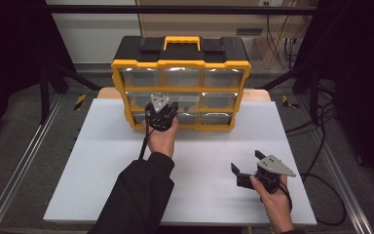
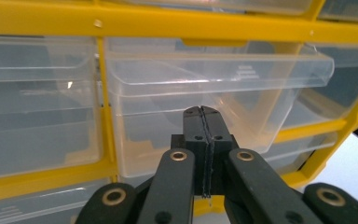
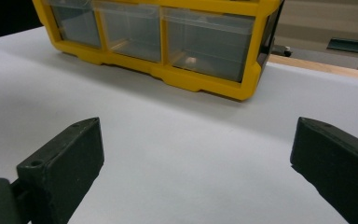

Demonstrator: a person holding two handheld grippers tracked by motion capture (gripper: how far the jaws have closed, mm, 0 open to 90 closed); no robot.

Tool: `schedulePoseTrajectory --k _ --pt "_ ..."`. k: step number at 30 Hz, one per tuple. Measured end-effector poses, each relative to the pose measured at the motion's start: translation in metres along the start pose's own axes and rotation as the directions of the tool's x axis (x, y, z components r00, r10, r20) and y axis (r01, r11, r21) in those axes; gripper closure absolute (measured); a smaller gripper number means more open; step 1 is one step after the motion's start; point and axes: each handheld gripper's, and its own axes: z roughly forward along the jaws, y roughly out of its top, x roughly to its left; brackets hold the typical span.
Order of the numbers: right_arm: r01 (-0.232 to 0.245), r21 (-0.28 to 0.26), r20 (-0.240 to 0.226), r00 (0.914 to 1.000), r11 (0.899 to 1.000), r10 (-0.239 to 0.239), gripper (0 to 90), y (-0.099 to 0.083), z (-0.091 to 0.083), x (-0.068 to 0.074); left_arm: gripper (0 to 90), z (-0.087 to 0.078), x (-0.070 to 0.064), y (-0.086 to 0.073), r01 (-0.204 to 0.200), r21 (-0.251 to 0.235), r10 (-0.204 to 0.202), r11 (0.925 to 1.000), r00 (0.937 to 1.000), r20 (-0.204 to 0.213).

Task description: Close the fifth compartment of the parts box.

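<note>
A white sheet (image 1: pixel 199 161) is laid over a wooden worktop (image 1: pixel 258 95), whose pale edge is seen at the far corners. The worktop is flanked by aluminium rails (image 1: pixel 19 170) and surrounded by grey carpeted floor (image 1: pixel 24 105), marked with yellow-and-black tape (image 1: pixel 80 101). Black frame struts (image 1: pixel 292 73) are angled down on both sides, and a black bar (image 1: pixel 185 9) is run across the top. Loose cables (image 1: pixel 321 122) are trailed along the right. A light wall (image 1: pixel 97 29) is seen behind.

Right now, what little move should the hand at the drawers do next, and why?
Probably keep pulling straight back. The left gripper has its jaws shut against the front of the middle clear drawer, which already sticks out of the yellow organizer, so it looks partly open.
</note>
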Motion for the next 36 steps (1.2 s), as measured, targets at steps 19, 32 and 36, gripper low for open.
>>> schedulePoseTrajectory --k 19,32,36 --pt "-0.043 -0.006 -0.01 0.999 0.999 0.043 3.6 0.002 0.008 -0.002 89.7 0.0 0.001 0.0 -0.07 0.022 0.07 0.9973 0.9974 -0.016" --pt "-0.025 0.005 -0.017 0.9995 1.0 0.025 3.8 0.002 0.012 0.003 89.7 0.012 -0.003 -0.001 -0.079 0.032 0.08 0.9964 0.9958 -0.044" --pt "-0.038 0.013 -0.018 0.9991 0.999 0.038 4.3 0.002 0.012 0.003 89.7 0.015 -0.005 -0.001 -0.082 0.046 0.084 0.9956 0.9955 -0.043"
